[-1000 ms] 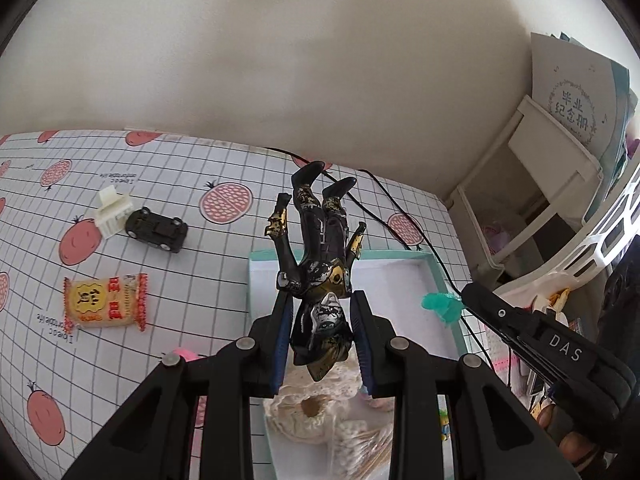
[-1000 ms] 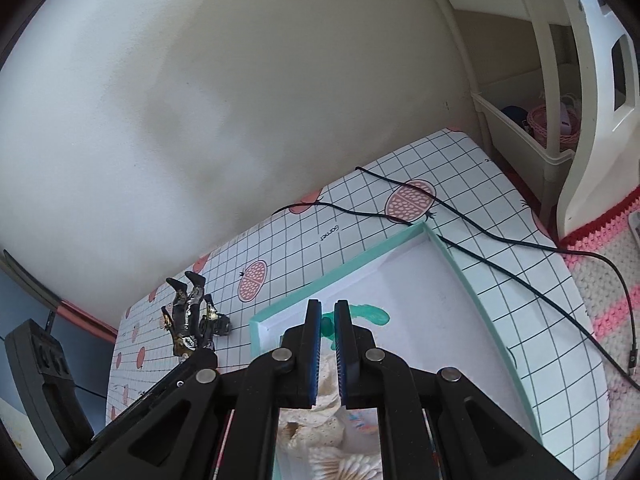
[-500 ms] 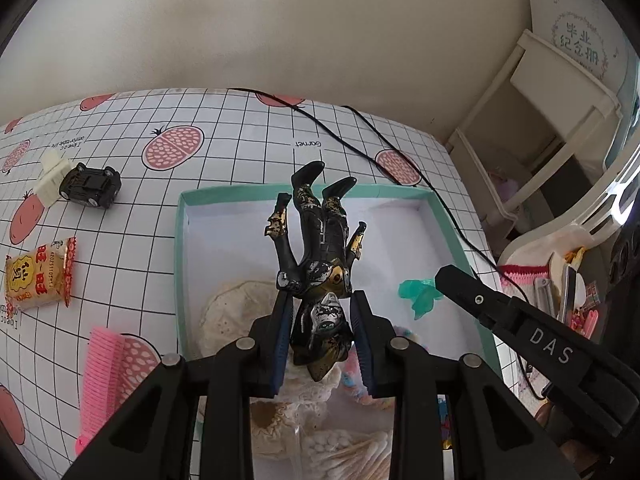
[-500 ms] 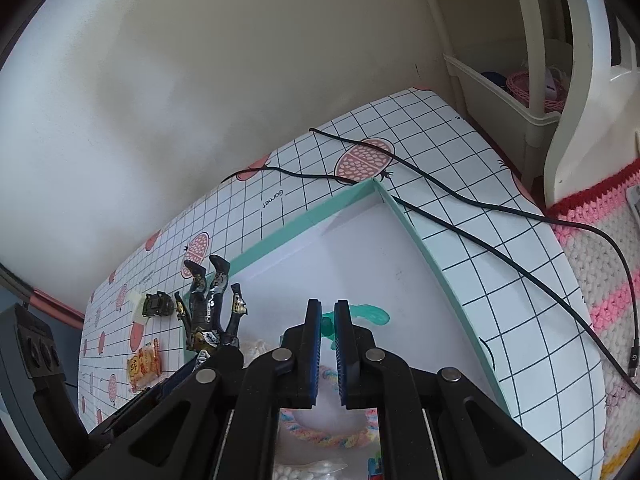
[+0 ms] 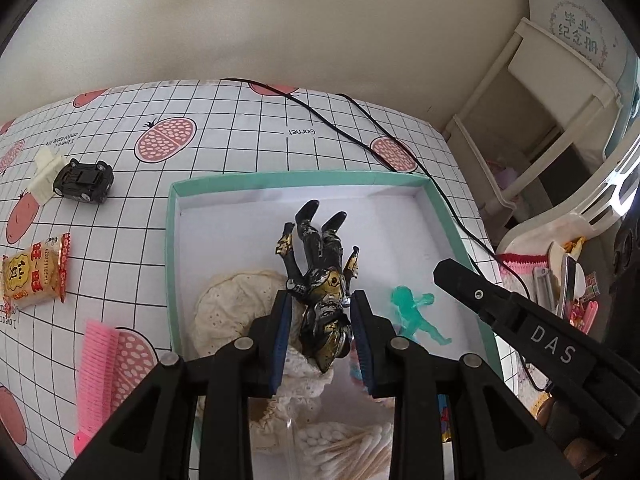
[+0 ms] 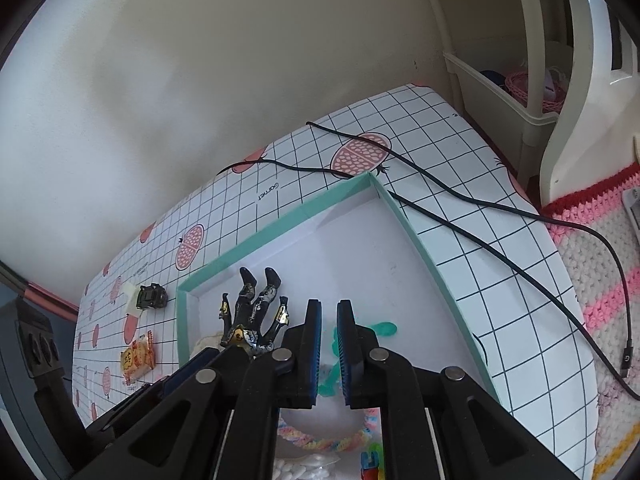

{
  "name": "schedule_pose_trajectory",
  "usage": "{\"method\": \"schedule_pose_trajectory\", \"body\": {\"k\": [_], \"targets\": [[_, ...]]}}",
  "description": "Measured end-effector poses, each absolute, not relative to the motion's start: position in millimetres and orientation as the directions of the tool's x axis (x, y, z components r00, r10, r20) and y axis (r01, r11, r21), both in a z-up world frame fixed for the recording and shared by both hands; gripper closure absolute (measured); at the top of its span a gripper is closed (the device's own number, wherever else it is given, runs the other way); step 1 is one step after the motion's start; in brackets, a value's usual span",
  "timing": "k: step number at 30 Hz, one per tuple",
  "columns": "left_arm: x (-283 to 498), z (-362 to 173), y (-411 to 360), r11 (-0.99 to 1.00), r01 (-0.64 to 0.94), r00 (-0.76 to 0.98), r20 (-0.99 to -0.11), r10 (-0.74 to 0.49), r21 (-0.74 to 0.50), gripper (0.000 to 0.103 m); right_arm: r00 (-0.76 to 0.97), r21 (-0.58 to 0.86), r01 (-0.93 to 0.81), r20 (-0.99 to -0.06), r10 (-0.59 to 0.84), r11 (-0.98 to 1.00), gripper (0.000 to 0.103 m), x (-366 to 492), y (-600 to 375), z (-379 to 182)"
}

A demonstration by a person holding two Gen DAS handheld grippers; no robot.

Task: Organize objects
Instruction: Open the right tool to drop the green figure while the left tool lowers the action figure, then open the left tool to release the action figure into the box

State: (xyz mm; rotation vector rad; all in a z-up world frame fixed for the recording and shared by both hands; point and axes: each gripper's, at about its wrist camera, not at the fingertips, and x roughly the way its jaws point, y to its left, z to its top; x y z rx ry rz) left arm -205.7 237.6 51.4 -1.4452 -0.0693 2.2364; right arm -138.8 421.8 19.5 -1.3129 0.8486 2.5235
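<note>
Between the blue pads of the left gripper (image 5: 320, 334), a black-and-gold figurine (image 5: 322, 276) is being held head-first, boots pointing away from the fingers; the pads are clamping on its head and shoulders. Compared with one second ago, the figurine is now hanging well inside the teal-rimmed box (image 5: 280, 179), over its white floor, where earlier it was hanging over the near rim with the tablecloth beyond it.

Beside the right finger: a translucent green toy figure (image 5: 416, 314) is lying on the box floor. Beside the left finger: a cream lace cloth (image 5: 232, 304) is resting in the box. Below the fingers: cotton swabs (image 5: 344, 448) are showing in a clear packet.

Right gripper (image 6: 329, 320): fingers are standing nearly together with a narrow gap, holding nothing, poised over the green figure; a second ago they were further from the box's far corner.

Left of the box, on the grid-and-pomegranate tablecloth (image 5: 240, 140): a black toy car (image 5: 83, 181) touching a white plastic piece (image 5: 46, 174), a snack packet (image 5: 34, 274), a pink comb (image 5: 96, 376). A black cable (image 5: 360, 112) is running past the far corner. A cream wall (image 5: 280, 20) is standing behind; a white shelf unit (image 5: 532, 120) to the right.
</note>
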Motion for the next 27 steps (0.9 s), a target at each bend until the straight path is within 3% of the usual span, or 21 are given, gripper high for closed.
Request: {"method": "schedule_pose_trajectory", "body": {"k": [10, 19, 23, 25, 27], "targets": [[-210, 97, 218, -0.889, -0.333, -0.389, -0.813, 0.434, -0.315, 0.072, -0.635, 0.391, -0.333, -0.766, -0.102, -0.858, 0.093, -134, 412, 67], [-214, 130, 191, -0.923, -0.285, -0.476, -0.798, 0.369, -0.257, 0.054, -0.614, 0.339, -0.311, -0.785, -0.085, -0.888, 0.091, -132, 399, 85], [-216, 135, 183, -0.931, -0.270, -0.489, -0.797, 0.354, -0.247, 0.046, -0.599, 0.313, -0.319, -0.798, -0.065, -0.894, 0.070, -132, 397, 85], [-217, 136, 180, -0.936, -0.259, -0.495, -0.799, 0.341, -0.239, 0.044, -0.595, 0.298, -0.321, -0.802, -0.053, -0.899, 0.065, -133, 396, 85], [-218, 136, 178, -0.942, -0.250, -0.501, -0.802, 0.325, -0.225, 0.035, -0.590, 0.288, -0.326, -0.806, -0.044, -0.901, 0.057, -133, 396, 84]]}}
